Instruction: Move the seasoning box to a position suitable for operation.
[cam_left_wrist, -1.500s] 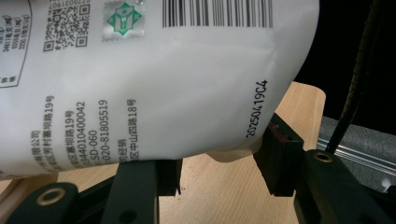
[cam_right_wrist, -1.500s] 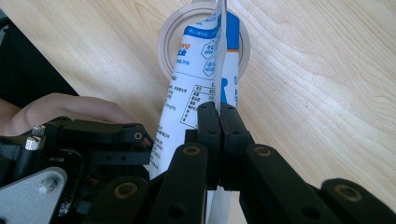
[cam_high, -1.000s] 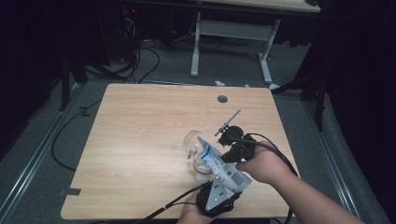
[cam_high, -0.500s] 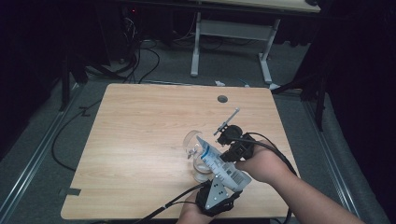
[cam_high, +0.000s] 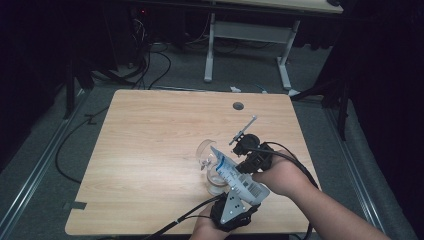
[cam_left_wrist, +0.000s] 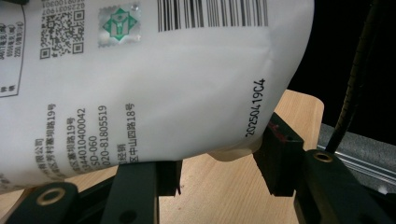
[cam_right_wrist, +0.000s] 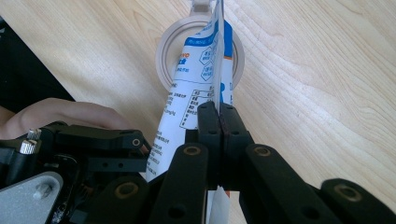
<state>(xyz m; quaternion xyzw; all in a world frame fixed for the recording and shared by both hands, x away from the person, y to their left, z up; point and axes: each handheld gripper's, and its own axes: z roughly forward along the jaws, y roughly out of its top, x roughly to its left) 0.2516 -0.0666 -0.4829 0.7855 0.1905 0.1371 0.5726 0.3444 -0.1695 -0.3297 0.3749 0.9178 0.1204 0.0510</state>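
Observation:
A white and blue pouch (cam_high: 235, 172) with printed text and a barcode hangs tilted over a clear cup (cam_high: 206, 159) near the table's front right. Its upper end points at the cup's round mouth (cam_right_wrist: 164, 51). My right gripper (cam_high: 241, 161) comes in from the right and is shut on the pouch's flat side seam (cam_right_wrist: 218, 109). My left gripper (cam_high: 244, 199), with its grey plate on top, sits at the table's front edge. The bulging lower end of the pouch (cam_left_wrist: 154, 88) is gripped between its jaws (cam_left_wrist: 219, 170).
The wooden table (cam_high: 150, 150) has a small round hole (cam_high: 238, 106) near its far edge. A thin grey rod (cam_high: 245, 127) sticks up from the right gripper. Cables lie on the floor at the left (cam_high: 75, 135). Another desk's white legs (cam_high: 210, 50) stand behind.

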